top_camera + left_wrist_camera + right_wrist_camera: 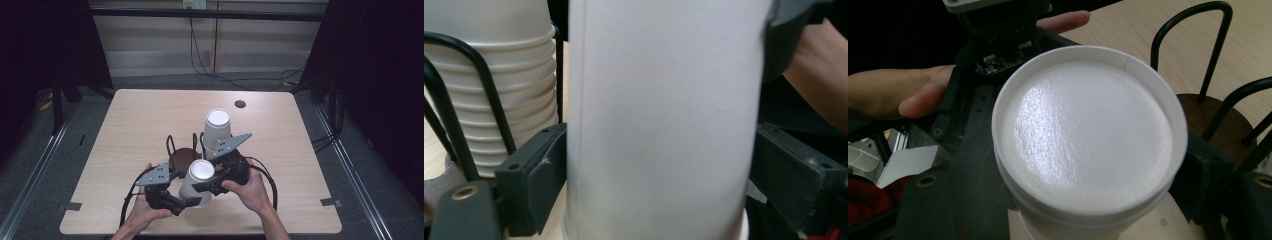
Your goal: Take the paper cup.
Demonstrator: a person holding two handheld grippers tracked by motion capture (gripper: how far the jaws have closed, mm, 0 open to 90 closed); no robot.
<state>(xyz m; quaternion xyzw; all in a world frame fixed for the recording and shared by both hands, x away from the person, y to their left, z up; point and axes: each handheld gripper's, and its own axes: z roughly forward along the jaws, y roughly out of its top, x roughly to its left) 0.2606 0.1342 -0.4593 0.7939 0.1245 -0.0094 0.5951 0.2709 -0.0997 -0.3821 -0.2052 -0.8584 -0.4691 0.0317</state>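
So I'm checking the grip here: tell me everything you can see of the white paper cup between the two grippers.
The paper cup is plain white, paper by its look, with a faint side seam. It stands upside down, its recessed base ringed by a raised rim facing up, near the table's front edge. The left gripper has it low between its jaws; the right gripper flanks it just under the base. Pad contact cannot be told.

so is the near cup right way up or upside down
Upside down. The near cup stands on the table with its closed base on top, narrower end up; the right gripper view shows that flat base.
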